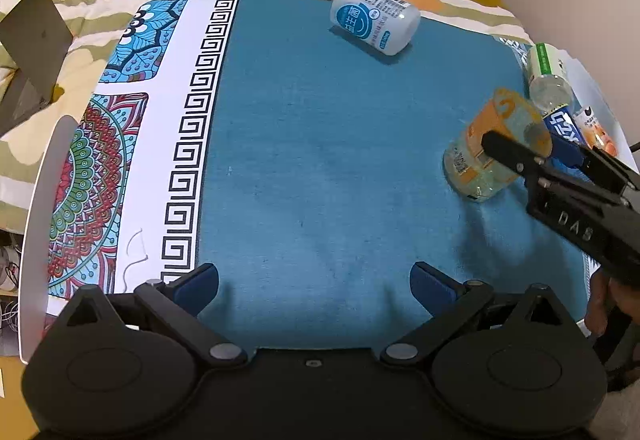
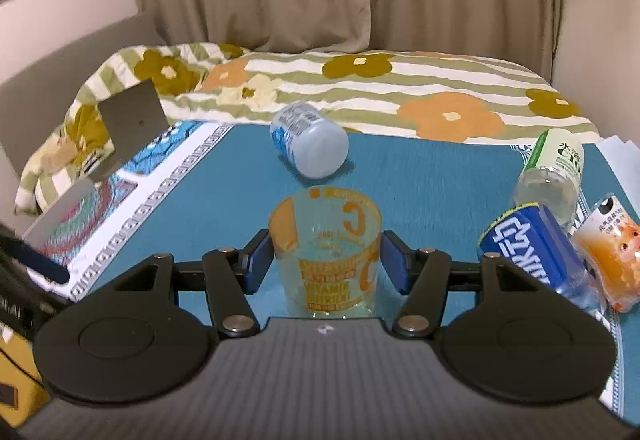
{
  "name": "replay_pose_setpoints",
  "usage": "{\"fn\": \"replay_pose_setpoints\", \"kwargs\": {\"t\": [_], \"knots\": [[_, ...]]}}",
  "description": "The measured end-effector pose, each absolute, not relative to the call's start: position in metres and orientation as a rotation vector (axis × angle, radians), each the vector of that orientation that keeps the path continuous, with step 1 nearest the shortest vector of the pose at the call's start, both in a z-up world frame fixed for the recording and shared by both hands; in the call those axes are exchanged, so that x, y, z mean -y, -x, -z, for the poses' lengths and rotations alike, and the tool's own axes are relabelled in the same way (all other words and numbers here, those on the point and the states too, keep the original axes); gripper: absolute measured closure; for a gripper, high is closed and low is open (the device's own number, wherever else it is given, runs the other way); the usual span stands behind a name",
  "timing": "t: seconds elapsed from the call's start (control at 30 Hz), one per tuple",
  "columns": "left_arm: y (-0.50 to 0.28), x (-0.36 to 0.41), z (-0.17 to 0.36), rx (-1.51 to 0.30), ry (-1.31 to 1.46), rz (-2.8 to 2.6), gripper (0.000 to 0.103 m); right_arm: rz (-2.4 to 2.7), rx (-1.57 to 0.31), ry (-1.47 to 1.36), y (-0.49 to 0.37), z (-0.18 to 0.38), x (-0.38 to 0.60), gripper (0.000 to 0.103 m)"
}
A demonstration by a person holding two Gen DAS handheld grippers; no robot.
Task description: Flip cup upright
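Left tongs (image 1: 314, 286) spread wide (idle); right tongs (image 2: 325, 264) closed.

A clear glossy plastic cup (image 2: 325, 254) is seen on a matt woven cloth mat (image 2: 420, 179); blue ribbed finger pads (image 2: 256, 260) are matt.

The orange-printed cup (image 2: 326, 260) has its base hidden behind the gripper body — the orange pouch (image 2: 606, 260) at the mat's right edge is blurred, its print unreadable.
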State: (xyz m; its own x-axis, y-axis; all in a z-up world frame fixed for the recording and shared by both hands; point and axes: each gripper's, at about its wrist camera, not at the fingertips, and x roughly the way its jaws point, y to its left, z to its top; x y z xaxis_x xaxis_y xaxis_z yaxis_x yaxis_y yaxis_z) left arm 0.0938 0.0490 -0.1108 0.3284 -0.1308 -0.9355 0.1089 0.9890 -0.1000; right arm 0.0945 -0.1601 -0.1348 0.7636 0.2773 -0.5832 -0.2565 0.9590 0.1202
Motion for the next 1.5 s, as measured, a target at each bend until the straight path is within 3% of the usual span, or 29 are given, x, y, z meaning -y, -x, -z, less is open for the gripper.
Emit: {"fn": "replay_pose_setpoints", "kwargs": {"t": [0.27, 0.3, 0.4, 1.0, 1.5], "knots": [[-0.086, -0.045, 0.107, -1.213, 0.002, 0.146, 0.0, -0.298, -0.639, -0.026, -0.088, 0.138, 0.16, 0.028], [-0.085, -0.045, 0.106, -1.211, 0.004, 0.143, 0.0, -0.298, -0.64, -0.028, -0.088, 0.138, 0.161, 0.024], [-0.08, -0.043, 0.101, -1.199, 0.014, 0.138, 0.0, -0.291, -0.651, -0.036, -0.087, 0.136, 0.162, 0.0], [-0.038, -0.009, -0.004, -0.872, -0.032, 0.121, 0.0, -0.053, -0.856, -0.051, -0.037, 0.011, 0.214, 0.0], [-0.013, -0.006, -0.005, -0.843, -0.051, 0.11, 0.0, 0.047, -0.915, -0.076, -0.007, 0.021, 0.231, 0.0]]}}
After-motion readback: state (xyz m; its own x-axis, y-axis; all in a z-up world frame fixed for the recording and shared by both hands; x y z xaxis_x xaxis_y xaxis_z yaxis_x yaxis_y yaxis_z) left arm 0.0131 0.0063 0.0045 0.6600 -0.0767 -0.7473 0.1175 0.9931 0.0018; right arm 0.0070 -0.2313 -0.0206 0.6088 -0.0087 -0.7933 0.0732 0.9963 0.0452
